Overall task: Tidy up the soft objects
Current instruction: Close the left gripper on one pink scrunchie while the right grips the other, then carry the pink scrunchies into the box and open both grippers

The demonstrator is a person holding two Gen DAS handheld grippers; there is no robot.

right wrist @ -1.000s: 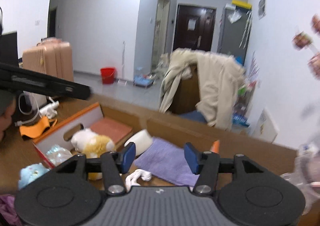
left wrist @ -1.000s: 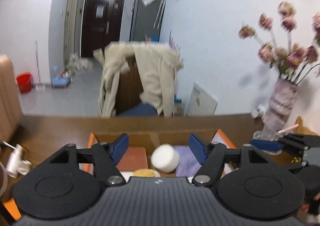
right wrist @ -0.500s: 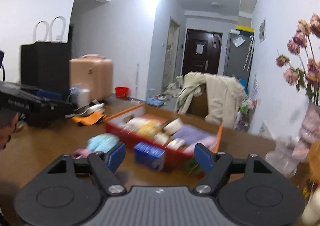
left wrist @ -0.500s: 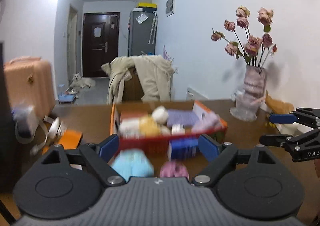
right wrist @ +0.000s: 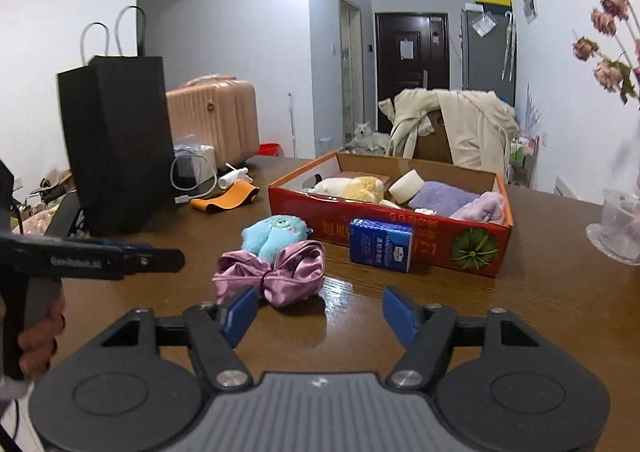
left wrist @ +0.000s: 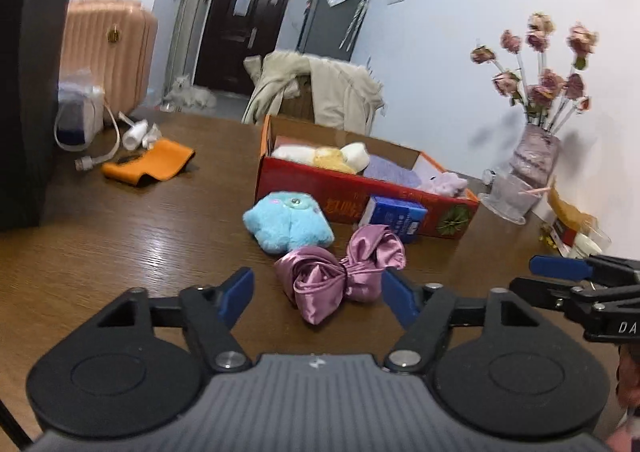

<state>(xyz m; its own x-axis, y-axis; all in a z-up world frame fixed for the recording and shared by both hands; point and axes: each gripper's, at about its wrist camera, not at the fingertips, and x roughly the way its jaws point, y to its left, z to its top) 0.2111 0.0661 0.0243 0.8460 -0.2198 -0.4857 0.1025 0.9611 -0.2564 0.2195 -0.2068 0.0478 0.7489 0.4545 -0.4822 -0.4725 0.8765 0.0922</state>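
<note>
A pink satin bow lies on the brown table just ahead of my left gripper. Its jaws are closing, and the bow sits roughly in line with the gap, untouched by the pads. Behind the bow are a light-blue plush and a blue tissue pack. The red cardboard box holds a white-yellow plush, a white foam roll and purple cloths. My right gripper is also closing, with nothing between its fingers; the bow lies ahead to its left. Each gripper shows in the other's view: right gripper, left gripper.
A tall black paper bag stands at the table's left, with an orange pouch and a white cable device beside it. A vase of dried flowers and a glass dish stand at the right. A coat-draped chair sits behind the table.
Both grippers have drawn back from over the box and come lower; the box now lies farther off. The bow, the blue plush and the tissue pack have come into view.
</note>
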